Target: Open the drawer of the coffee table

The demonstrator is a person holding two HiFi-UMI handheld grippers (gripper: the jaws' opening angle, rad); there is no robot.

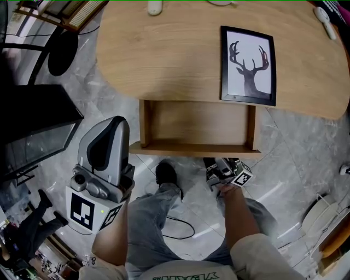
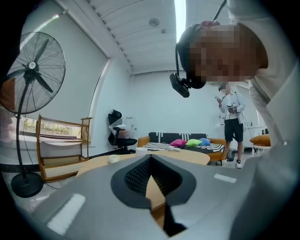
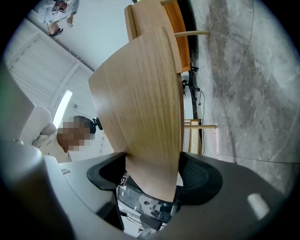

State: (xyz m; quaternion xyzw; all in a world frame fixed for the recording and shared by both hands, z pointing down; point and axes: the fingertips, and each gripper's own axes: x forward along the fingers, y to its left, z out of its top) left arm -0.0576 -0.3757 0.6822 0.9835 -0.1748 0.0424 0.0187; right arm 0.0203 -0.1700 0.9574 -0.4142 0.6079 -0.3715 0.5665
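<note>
The coffee table (image 1: 164,54) has a pale wooden top. Its drawer (image 1: 191,147) stands pulled out toward me, and its inside shows nothing in it. My right gripper (image 1: 221,167) is at the drawer's front edge, near the right corner. In the right gripper view the drawer front (image 3: 140,93) runs between the two dark pads (image 3: 199,178), and the right gripper (image 3: 152,173) is shut on it. My left gripper (image 1: 115,121) hangs off to the left of the drawer, away from it. Its tips meet in the left gripper view, so the left gripper (image 2: 150,157) holds nothing.
A framed deer picture (image 1: 249,65) lies on the table above the drawer's right side. Small white items (image 1: 155,6) sit at the far edge. A black cabinet (image 1: 33,126) and a fan base (image 1: 63,52) stand left. My shoe (image 1: 165,174) is just below the drawer. Another person (image 2: 232,122) stands far off.
</note>
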